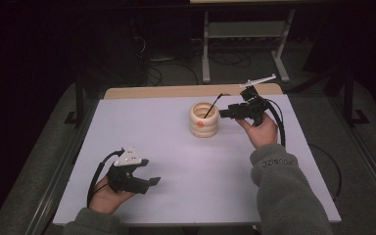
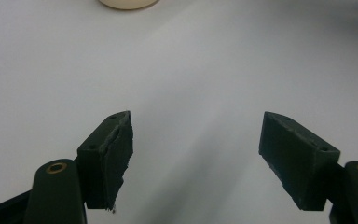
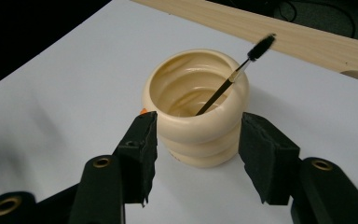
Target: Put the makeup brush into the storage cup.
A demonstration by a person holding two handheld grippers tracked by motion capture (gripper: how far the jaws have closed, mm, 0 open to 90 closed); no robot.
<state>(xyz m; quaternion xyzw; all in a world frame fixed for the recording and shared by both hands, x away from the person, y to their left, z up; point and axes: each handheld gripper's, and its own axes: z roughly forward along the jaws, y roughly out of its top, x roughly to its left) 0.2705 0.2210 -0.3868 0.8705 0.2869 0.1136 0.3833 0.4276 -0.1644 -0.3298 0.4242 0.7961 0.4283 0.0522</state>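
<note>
A cream ribbed pot with an orange spot stands on the white table, back of centre. A thin black brush leans inside it, bristle end up. In the right gripper view the pot sits just beyond the jaws with the brush resting on its rim. My right gripper is open, level with the pot's right side and apart from it. My left gripper is open near the front left of the table, with nothing between its jaws. The pot's base peeks in at the top.
A wooden strip runs along the table's far edge. Beyond it stand a metal frame's legs and cables on the dark floor. The person's grey sleeves come in from the bottom.
</note>
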